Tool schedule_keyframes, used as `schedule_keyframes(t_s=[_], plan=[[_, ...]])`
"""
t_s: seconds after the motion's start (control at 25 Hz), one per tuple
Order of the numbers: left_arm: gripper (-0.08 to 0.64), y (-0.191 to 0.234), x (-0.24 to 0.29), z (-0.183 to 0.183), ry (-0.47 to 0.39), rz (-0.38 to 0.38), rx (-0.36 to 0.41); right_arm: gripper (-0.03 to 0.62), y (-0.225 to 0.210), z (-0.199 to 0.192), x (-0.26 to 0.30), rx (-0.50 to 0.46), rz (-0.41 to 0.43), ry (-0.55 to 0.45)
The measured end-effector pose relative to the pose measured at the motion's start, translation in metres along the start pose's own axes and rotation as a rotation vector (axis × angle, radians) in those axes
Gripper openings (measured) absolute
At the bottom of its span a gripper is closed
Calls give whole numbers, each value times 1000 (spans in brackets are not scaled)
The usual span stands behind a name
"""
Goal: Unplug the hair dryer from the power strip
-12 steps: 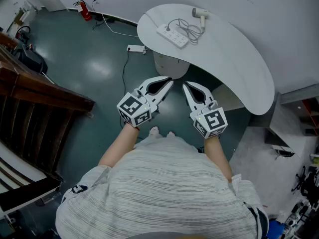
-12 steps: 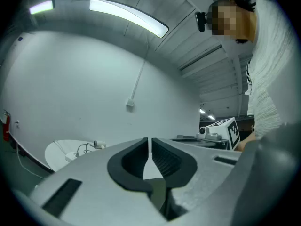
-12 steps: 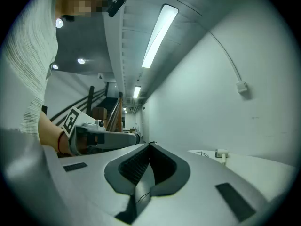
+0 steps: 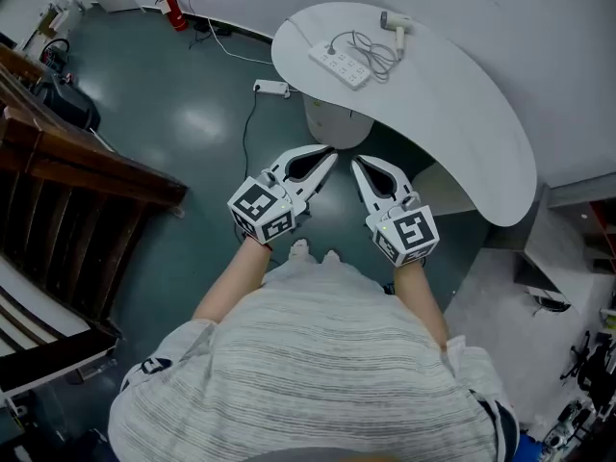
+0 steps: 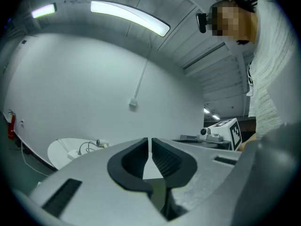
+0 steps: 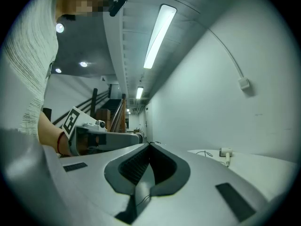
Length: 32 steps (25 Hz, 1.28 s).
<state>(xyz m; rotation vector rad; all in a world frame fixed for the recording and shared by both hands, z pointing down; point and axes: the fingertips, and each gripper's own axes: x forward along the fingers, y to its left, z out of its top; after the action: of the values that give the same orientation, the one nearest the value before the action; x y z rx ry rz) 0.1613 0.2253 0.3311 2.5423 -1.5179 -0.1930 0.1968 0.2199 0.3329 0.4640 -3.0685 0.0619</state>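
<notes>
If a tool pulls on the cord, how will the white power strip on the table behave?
The power strip looks small and light on a smooth table, so it would probably slide or lift. The cord lies in loose loops, so it is likely floppy.

At mid-frame in the head view, both bare forearms reach forward, holding the left gripper [image 4: 325, 162] and right gripper [image 4: 360, 166] level side by side, tips angled toward each other, jaws together and empty.

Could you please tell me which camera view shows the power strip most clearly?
The head view: the power strip lies whole on the white table. The left gripper view shows it only small and far off; the right gripper view does not show it.
</notes>
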Motion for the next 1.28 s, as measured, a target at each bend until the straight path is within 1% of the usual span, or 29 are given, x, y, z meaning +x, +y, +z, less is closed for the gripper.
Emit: schedule_keyframes(t_s=[0.12,0.2,0.44,0.68,0.92,1.28], plan=[[28,-2,3,-1,-1,8,3,25,0,5,-4,31,26,-43],[28,-5,4,-1,-2,11,5,26,-1,7,-6,54,35,-53],[28,-3,1,-2,9,18,12,26,-4,-1,1,60,27,-23],[28,26,-1,-1,-1,49,-4,26,-8,-6,25,57,34,-3],[28,70,10,-1,3,40,-22,26,-28,-10,65,61,29,11],[28,171,30,7,42,7,-17,28,-69,-13,155,76,-7,49]])
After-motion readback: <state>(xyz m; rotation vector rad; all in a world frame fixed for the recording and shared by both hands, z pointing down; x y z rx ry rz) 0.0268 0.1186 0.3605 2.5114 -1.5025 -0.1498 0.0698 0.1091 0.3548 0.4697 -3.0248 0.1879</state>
